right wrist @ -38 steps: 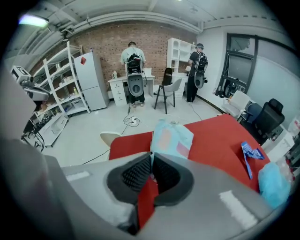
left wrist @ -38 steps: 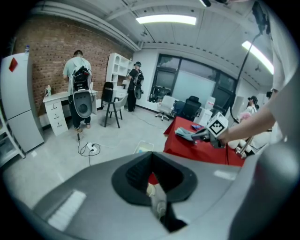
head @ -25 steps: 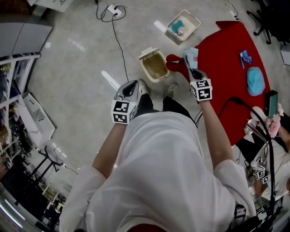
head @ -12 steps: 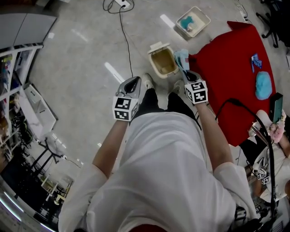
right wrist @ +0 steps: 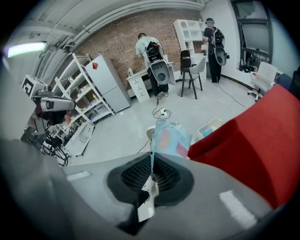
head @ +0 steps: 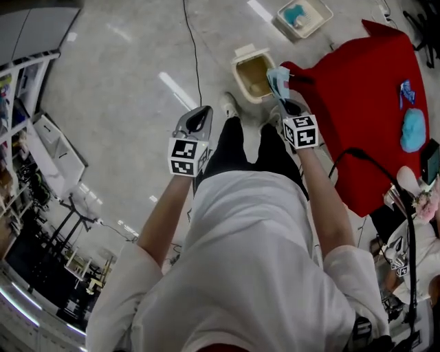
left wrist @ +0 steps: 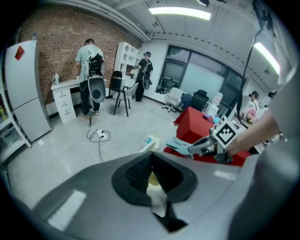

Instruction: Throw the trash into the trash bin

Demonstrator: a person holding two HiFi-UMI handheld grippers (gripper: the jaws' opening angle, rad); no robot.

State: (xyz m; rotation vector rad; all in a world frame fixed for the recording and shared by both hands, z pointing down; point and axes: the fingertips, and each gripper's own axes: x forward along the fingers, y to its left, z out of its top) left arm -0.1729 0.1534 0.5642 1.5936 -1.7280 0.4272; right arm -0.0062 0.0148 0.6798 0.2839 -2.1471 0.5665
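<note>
A crumpled light-blue wrapper (head: 277,78) sticks out of my right gripper (head: 287,102), which is shut on it. In the head view it hangs at the right rim of the open beige trash bin (head: 251,73) on the floor. The right gripper view has the wrapper (right wrist: 169,138) fanning out just past the closed tips of the right gripper (right wrist: 151,157). My left gripper (head: 201,117) is lower left of the bin, over bare floor. Its tips (left wrist: 151,157) meet, and nothing sticks out beyond them. From the left gripper view the wrapper (left wrist: 178,143) shows in front of the red table.
A red-draped table (head: 375,103) stands right of the bin, with blue items (head: 412,129) on it. A white tray (head: 303,15) lies on the floor beyond the bin, and a black cable (head: 194,62) runs across the floor. Shelving (head: 27,124) lines the left. People stand at a far desk (right wrist: 152,56).
My right gripper has carried the wrapper left, from over the red table's edge to the bin's rim. The left gripper has also moved closer to the bin.
</note>
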